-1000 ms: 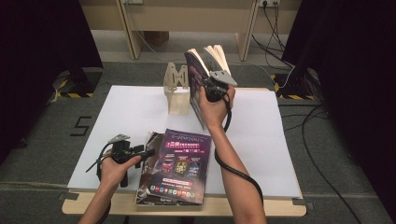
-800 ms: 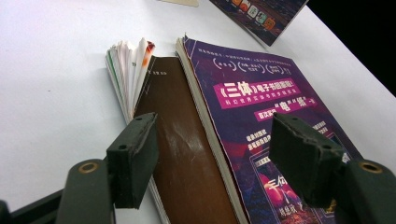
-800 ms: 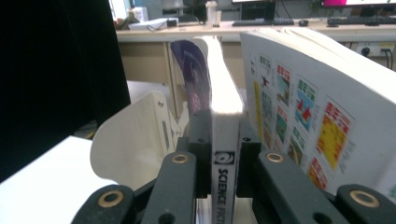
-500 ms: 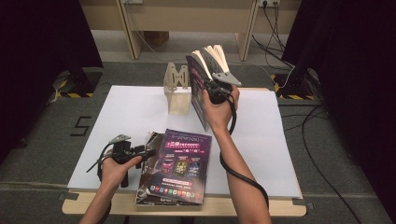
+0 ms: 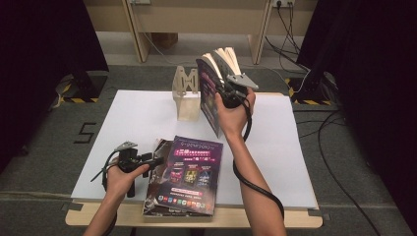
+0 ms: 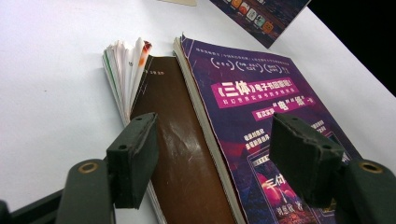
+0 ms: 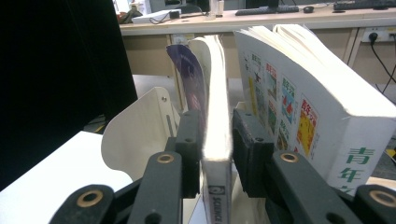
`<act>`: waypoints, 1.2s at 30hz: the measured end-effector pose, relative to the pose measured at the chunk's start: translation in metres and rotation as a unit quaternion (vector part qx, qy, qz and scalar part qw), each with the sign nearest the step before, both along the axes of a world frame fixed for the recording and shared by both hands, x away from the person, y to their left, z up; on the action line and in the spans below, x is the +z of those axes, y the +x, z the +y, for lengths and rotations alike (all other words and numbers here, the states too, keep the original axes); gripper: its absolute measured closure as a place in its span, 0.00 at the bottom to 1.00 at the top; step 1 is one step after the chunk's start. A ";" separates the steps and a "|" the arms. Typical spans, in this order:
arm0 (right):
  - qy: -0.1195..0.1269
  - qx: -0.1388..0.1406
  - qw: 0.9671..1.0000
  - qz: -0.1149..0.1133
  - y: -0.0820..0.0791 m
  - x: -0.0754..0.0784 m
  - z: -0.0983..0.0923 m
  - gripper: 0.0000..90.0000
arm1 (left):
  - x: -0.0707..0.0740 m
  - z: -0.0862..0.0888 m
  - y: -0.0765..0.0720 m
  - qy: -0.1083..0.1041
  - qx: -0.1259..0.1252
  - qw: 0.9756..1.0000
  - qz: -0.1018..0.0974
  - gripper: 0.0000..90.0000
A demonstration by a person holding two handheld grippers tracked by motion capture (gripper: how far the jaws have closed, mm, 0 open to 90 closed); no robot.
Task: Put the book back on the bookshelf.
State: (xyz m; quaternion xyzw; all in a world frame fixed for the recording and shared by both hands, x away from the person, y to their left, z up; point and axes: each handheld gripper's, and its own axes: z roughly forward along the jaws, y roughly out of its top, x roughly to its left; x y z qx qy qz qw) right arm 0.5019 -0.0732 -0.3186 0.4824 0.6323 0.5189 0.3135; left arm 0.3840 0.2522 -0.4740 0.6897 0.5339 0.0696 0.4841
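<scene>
Right gripper view: the right gripper [image 7: 217,140] pinches an upright magazine [image 7: 215,93] at frame centre, bookend [image 7: 135,135] to its left; left gripper [image 6: 219,158] fingers spread over the desk's stack [image 6: 261,116].

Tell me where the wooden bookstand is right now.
In the high view the bookstand stands at the table's far edge, left of centre, just left of the purple book clamped upright in the right gripper.

The purple-covered paperback [image 7: 215,135] runs off the bottom edge of the right gripper view. The brown glossy book [image 6: 184,154] lies partly hidden beneath the purple magazine [image 6: 261,121], whose small print is illegible.
</scene>
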 end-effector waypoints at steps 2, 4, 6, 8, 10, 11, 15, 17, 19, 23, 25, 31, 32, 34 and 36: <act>0.000 -0.001 1.000 0.002 0.001 0.001 0.000 0.82 | 0.000 0.000 0.000 0.002 -0.002 1.000 0.001 0.35; -0.002 -0.001 1.000 0.004 0.002 0.002 0.000 0.82 | 0.000 0.000 0.000 0.002 -0.002 1.000 0.001 0.35; -0.001 -0.002 1.000 0.007 0.004 0.003 0.001 0.81 | 0.000 0.000 0.000 0.002 -0.002 1.000 0.000 0.35; -0.003 -0.003 1.000 0.009 0.005 0.004 0.002 0.81 | 0.000 0.000 0.000 0.001 -0.001 1.000 0.001 0.35; -0.003 -0.005 1.000 0.014 0.007 0.004 0.003 0.81 | 0.000 0.000 0.000 0.000 -0.001 1.000 0.001 0.35; -0.005 -0.005 1.000 0.014 0.008 0.004 0.003 0.81 | 0.000 0.000 0.000 0.001 -0.002 1.000 0.000 0.35; -0.003 -0.005 1.000 0.028 0.011 0.005 0.004 0.82 | 0.000 0.000 0.000 0.001 -0.002 1.000 0.001 0.35; -0.007 -0.006 0.999 0.031 0.013 0.005 0.004 0.83 | 0.000 0.000 0.000 0.001 -0.002 1.000 0.001 0.35; -0.005 -0.009 0.999 0.038 0.015 0.005 0.005 0.85 | -0.001 0.000 0.000 0.001 -0.002 1.000 0.001 0.35; -0.010 -0.013 0.999 0.040 0.016 0.005 0.005 0.88 | -0.001 0.001 0.000 0.000 -0.002 1.000 0.001 0.35; -0.013 -0.016 0.999 0.042 0.016 0.006 0.006 0.89 | -0.001 0.001 0.000 0.000 -0.001 1.000 0.001 0.35; -0.020 -0.020 0.999 0.041 0.016 0.006 0.007 0.91 | -0.001 0.001 0.000 0.000 -0.001 1.000 0.001 0.35; -0.021 -0.019 0.999 0.040 0.016 0.006 0.007 0.92 | -0.001 0.001 0.000 0.000 -0.002 1.000 0.001 0.35; -0.019 -0.019 0.999 0.040 0.015 0.006 0.007 0.92 | -0.001 0.001 0.001 0.000 -0.001 1.000 0.001 0.35; -0.020 -0.018 0.999 0.038 0.015 0.006 0.007 0.92 | -0.001 0.001 0.001 0.001 -0.001 1.000 0.002 0.35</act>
